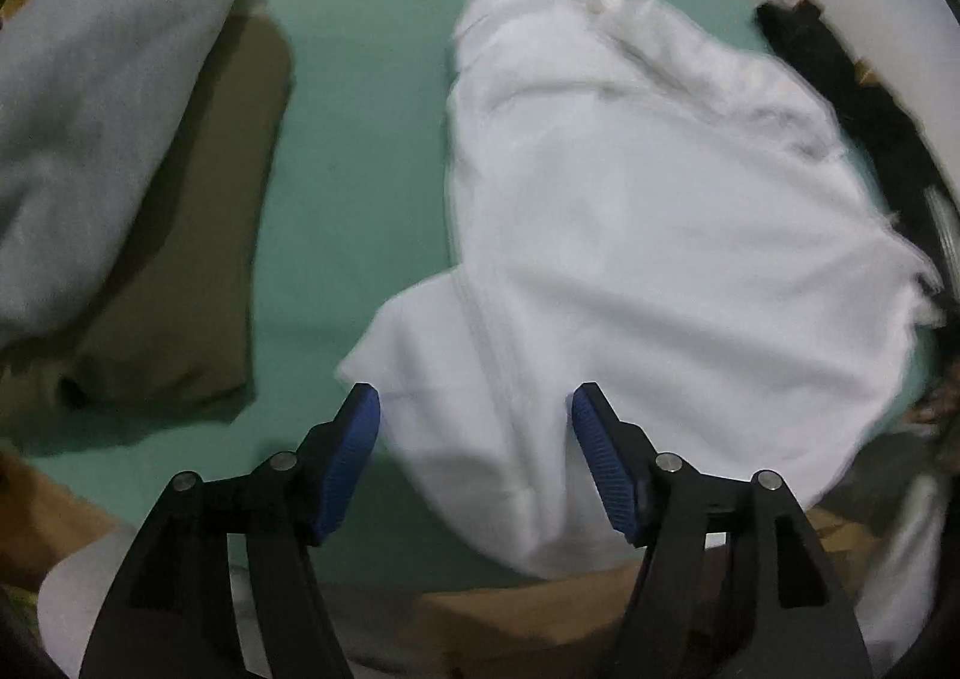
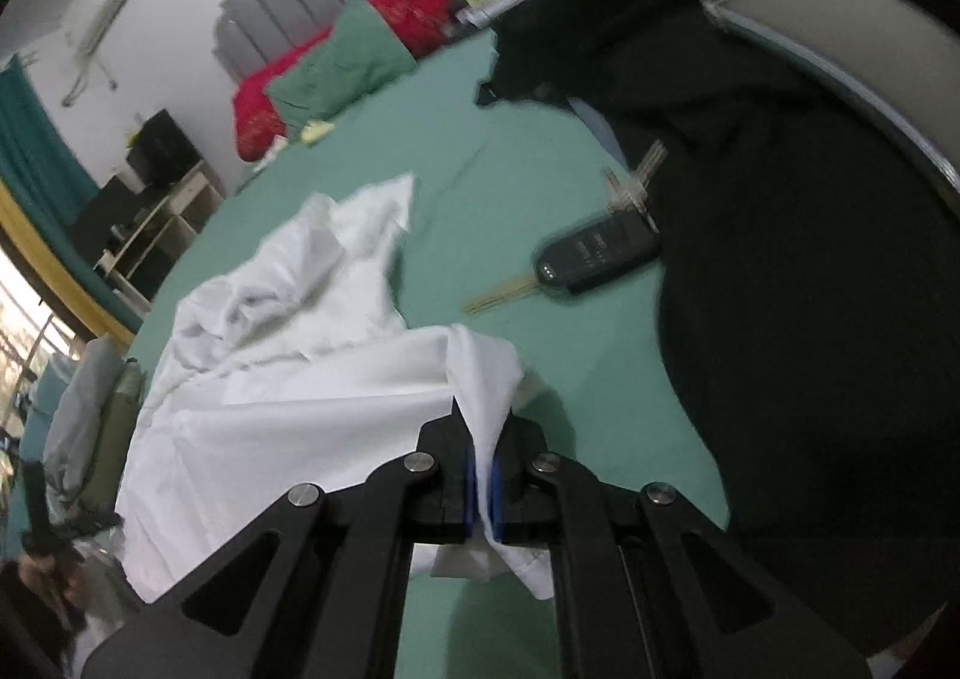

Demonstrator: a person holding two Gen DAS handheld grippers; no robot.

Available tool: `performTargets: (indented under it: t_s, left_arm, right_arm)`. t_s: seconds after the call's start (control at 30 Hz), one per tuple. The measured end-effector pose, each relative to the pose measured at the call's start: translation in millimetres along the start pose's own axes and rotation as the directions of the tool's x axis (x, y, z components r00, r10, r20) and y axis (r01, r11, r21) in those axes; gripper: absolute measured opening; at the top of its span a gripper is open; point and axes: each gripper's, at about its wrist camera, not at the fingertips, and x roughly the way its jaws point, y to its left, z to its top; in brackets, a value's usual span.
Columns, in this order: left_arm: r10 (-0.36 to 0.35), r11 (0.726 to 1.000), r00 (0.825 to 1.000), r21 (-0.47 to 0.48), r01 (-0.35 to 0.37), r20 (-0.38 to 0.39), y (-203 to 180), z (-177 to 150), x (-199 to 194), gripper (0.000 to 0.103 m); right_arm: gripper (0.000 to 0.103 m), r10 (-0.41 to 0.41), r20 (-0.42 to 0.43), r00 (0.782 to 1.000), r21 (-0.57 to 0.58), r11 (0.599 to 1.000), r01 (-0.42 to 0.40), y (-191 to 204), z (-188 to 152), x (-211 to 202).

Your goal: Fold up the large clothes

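I see one green bed sheet (image 1: 360, 151) with one white garment (image 1: 648, 235) spread across its right half. At far left lie two folded pieces, one grey (image 1: 90, 127), one olive (image 1: 180, 283). One black key fob (image 2: 594, 256) lies right of the garment; its lettering is unreadable. My left gripper (image 1: 475, 409) gapes wide, empty, above the garment's near edge. My right gripper (image 2: 480, 475) pinches a white corner.

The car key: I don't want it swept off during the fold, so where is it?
In the right wrist view the car key lies on the green bedsheet, right of the white garment and against the black clothing.
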Motion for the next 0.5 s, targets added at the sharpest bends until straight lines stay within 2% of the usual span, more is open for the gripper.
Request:
performTargets:
  t_s: [0.07, 0.13, 0.2, 0.27, 0.33, 0.37, 0.4, 0.5]
  left_arm:
    - [0.006, 1.0, 1.0, -0.017, -0.006, 0.03, 2, 3, -4, 0.07]
    - [0.0, 1.0, 0.993, 0.005, -0.001, 0.115, 0, 10, -18, 0.07]
    - [0.02, 0.999, 0.989, 0.029, -0.025, 0.149, -2, 18, -21, 0.071]
    - [0.026, 0.999, 0.993, 0.028, -0.03, 0.112, 2, 25, -9, 0.074]
    - [0.005, 1.0, 1.0, -0.004, -0.005, -0.001, 11, 26, 17, 0.076]
    - [0.003, 1.0, 1.0, -0.009, -0.003, -0.005, 12, 27, 21, 0.078]
    - [0.01, 1.0, 1.0, -0.001, -0.01, 0.011, 8, 28, 17, 0.078]
    - [-0.041, 0.998, 0.999, 0.042, 0.042, -0.014, -3, 26, 16, 0.078]
  right_arm:
    - [0.005, 0.001, -0.015, 1.0, 0.026, 1.0, -0.001, -5, -4, -2]
    - [0.005, -0.001, -0.025, 1.0, 0.037, 0.999, 0.002, -9, -7, -2]
    - [0.007, -0.013, -0.043, 0.999, 0.045, 0.999, 0.015, -13, -9, -1]
    - [0.012, -0.021, -0.062, 0.998, 0.054, 0.998, 0.024, -13, -11, 3]
    - [0.02, -0.02, -0.077, 0.997, 0.058, 0.998, 0.025, -14, -15, 5]
    - [0.027, -0.011, -0.075, 0.997, 0.054, 0.998, 0.015, -11, -17, 4]
    - [0.03, -0.003, -0.077, 0.997, 0.049, 0.999, 0.007, -9, -18, 3]
    - [0.032, -0.001, -0.1, 0.995, 0.008, 1.0, 0.002, 2, -24, 3]
